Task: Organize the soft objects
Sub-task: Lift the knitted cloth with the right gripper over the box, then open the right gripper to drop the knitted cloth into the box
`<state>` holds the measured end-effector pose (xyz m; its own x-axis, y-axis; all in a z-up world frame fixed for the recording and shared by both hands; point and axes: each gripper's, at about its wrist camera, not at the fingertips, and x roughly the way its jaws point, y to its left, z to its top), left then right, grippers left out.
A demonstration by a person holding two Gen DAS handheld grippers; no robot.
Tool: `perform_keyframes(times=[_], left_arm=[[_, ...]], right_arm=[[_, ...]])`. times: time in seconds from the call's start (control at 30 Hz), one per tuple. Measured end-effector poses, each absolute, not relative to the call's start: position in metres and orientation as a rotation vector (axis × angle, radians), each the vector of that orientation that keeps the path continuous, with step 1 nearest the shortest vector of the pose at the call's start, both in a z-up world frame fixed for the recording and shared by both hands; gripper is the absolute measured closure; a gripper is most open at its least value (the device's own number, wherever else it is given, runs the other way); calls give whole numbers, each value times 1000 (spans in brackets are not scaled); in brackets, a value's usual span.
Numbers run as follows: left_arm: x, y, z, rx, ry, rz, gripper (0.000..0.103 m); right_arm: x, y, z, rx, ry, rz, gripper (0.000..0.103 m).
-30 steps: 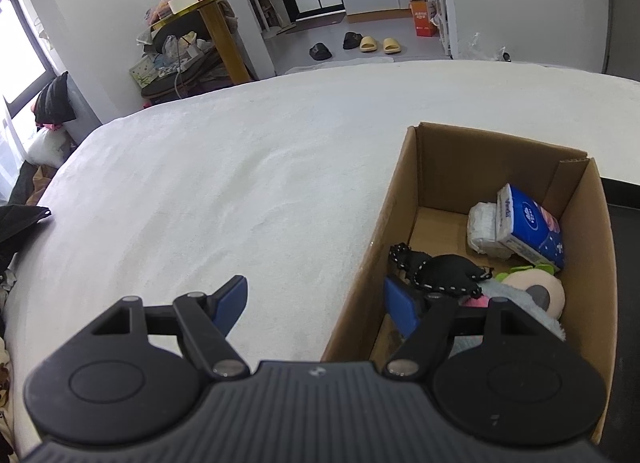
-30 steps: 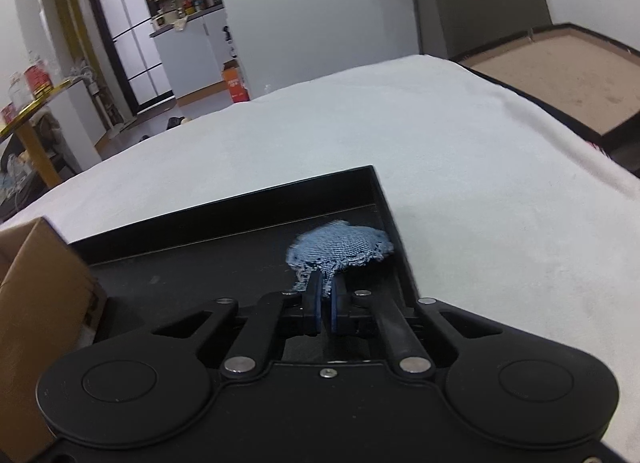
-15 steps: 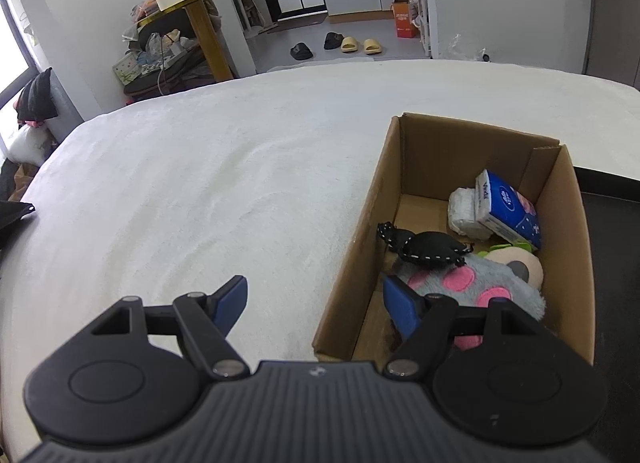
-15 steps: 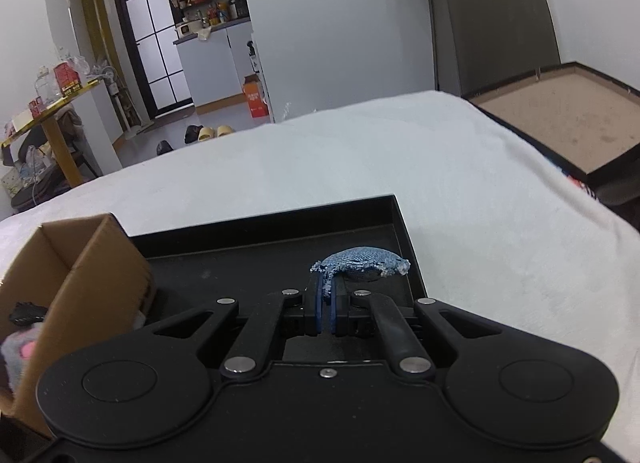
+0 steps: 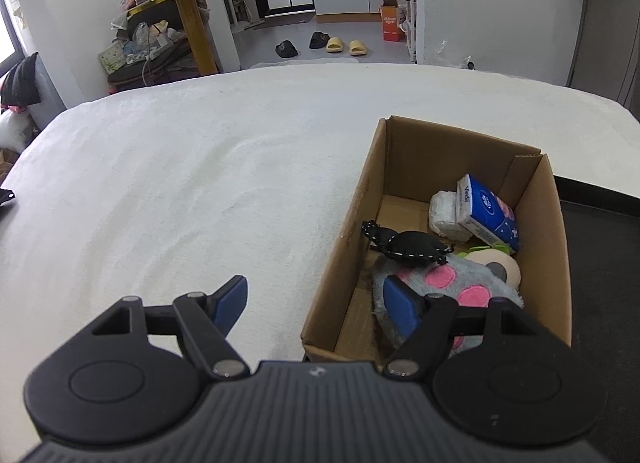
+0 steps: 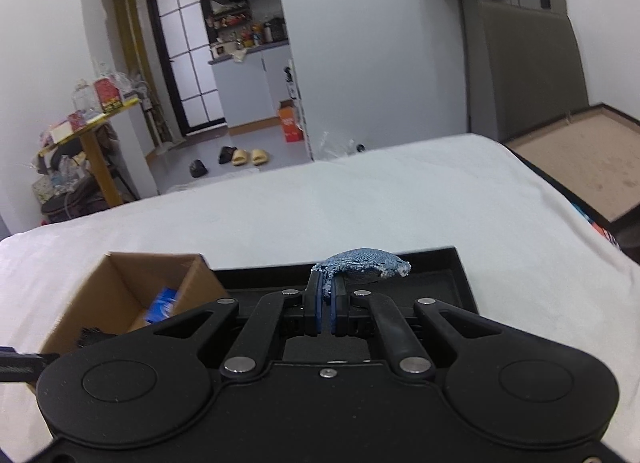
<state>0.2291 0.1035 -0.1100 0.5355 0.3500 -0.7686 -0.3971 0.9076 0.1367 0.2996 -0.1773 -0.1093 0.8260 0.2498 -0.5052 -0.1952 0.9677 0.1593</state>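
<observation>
Up front in the left wrist view: left hand-held gripper spread wide, released, straddling the near left wall of the cardboard box on the white bed; right blue pad over the grey-pink plush inside.

Right wrist view: right hand-held gripper level, raised, clenched on the denim patch, seemingly above the black tray.

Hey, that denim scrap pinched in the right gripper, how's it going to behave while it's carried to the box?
The denim scrap probably feels light: the right gripper holds it by one edge, jaws nearly closed. It juts out sideways instead of hanging, so it seems fairly stiff or padded. Its frayed edge may shed threads; slipping looks unlikely on the way to the cardboard box.
</observation>
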Motion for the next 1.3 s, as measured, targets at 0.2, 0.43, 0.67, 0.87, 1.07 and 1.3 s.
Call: perform_keyframes(times=[0.2,0.43,0.67,0.87,1.07,1.3], left_arm=[[228,105,-109,-89,892,409,30],[226,106,-110,-118,880,383,30],[223,113,-114,-147,857,347,30],[222,125,-115,-197,829,326,38],[223,136,-120,-220,833,304,71],[223,143,-124,-236,830,265,92]], right_arm=[[295,-153,-95,87,505,305,99],[290,-120,-87,69,495,441,99],[288,-83,-89,9,526,547,99],[289,-43,-89,-87,569,643,99],[286,-13,-92,-213,608,699,99],[283,8,-92,-302,634,746,99]])
